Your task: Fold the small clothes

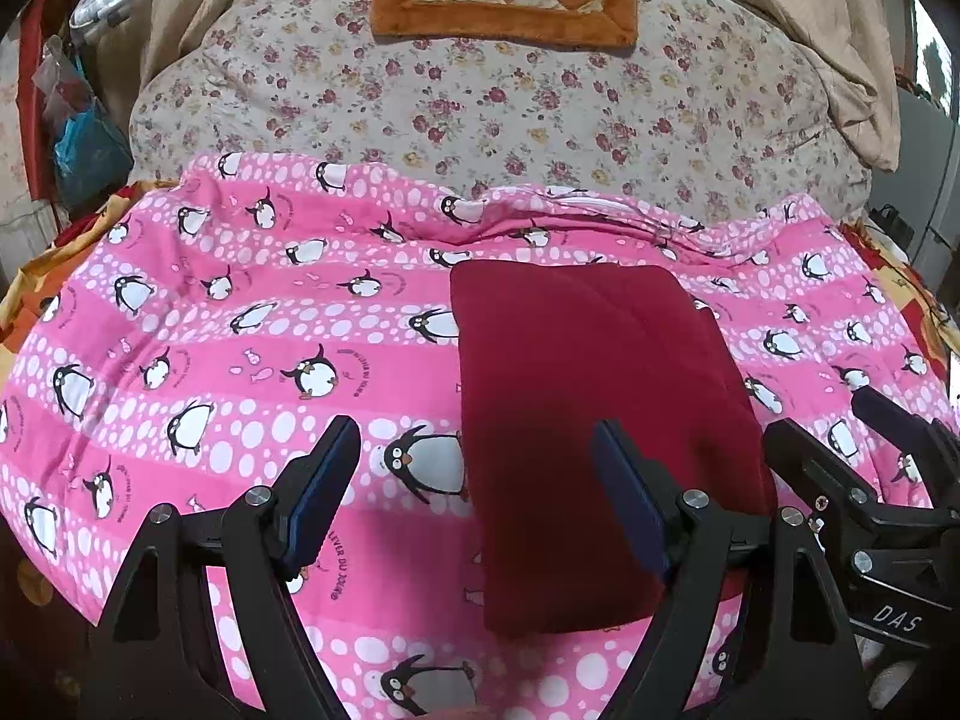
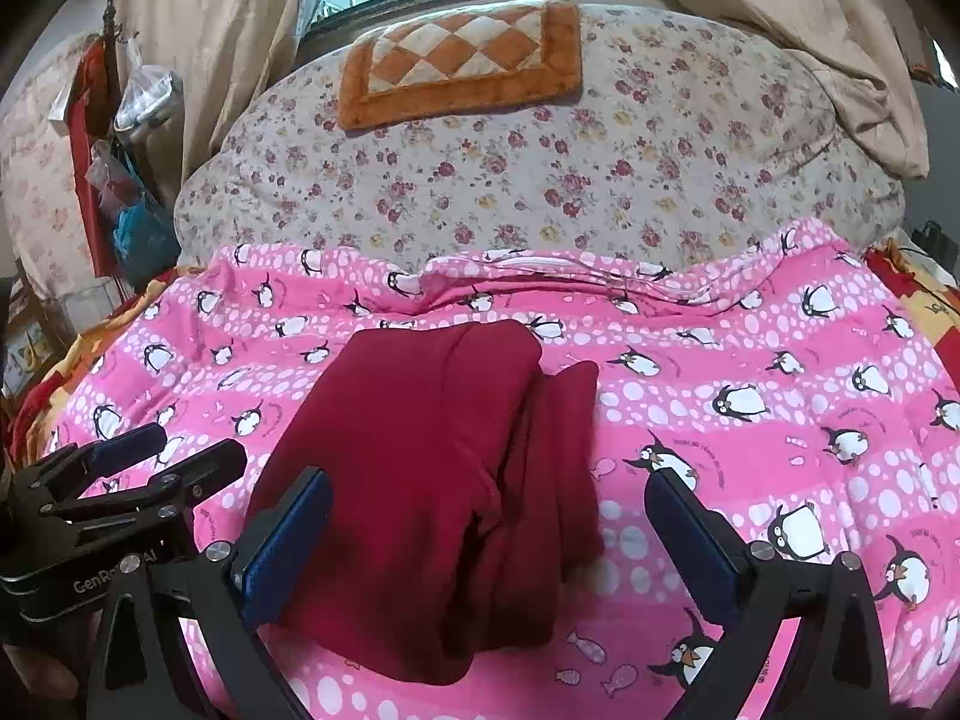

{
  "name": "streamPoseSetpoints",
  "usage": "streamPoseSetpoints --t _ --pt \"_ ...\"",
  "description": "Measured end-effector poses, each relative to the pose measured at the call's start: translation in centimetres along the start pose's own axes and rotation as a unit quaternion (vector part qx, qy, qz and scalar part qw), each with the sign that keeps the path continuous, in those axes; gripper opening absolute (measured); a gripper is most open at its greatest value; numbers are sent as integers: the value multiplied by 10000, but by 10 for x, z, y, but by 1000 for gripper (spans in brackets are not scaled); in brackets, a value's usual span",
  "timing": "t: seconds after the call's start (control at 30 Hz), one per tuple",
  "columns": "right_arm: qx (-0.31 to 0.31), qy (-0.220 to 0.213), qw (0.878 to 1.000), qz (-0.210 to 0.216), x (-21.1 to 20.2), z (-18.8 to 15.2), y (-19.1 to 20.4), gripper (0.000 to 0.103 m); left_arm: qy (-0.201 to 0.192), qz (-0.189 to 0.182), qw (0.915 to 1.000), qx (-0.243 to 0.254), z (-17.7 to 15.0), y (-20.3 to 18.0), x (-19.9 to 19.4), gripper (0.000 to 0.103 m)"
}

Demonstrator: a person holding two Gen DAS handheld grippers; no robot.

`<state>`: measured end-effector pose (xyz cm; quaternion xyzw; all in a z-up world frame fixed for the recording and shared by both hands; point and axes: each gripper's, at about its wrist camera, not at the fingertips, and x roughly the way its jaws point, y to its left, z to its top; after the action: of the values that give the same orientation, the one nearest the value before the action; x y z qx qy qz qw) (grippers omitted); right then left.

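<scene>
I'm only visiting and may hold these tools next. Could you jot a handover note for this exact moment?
Left gripper: open, empty, at the garment's near left edge.
Right gripper: open, empty, over its near right edge.
Red garment: lies folded into a narrow stack on the pink penguin sheet, right-hand layers a bit uneven.
Done: lengthwise folds, it seems.
Left: probably tidy the edges and perhaps one more fold.

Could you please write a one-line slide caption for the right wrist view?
Open right gripper poised over a folded red garment on the penguin sheet.
</scene>
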<state>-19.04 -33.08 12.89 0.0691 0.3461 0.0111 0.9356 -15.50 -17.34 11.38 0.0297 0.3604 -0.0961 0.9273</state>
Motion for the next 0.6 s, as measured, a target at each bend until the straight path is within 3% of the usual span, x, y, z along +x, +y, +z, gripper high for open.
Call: streamPoseSetpoints --t 0.6 --pt "18 149 9999 40 17 2 -2 103 230 -80 9997 -5 4 -5 21 80"
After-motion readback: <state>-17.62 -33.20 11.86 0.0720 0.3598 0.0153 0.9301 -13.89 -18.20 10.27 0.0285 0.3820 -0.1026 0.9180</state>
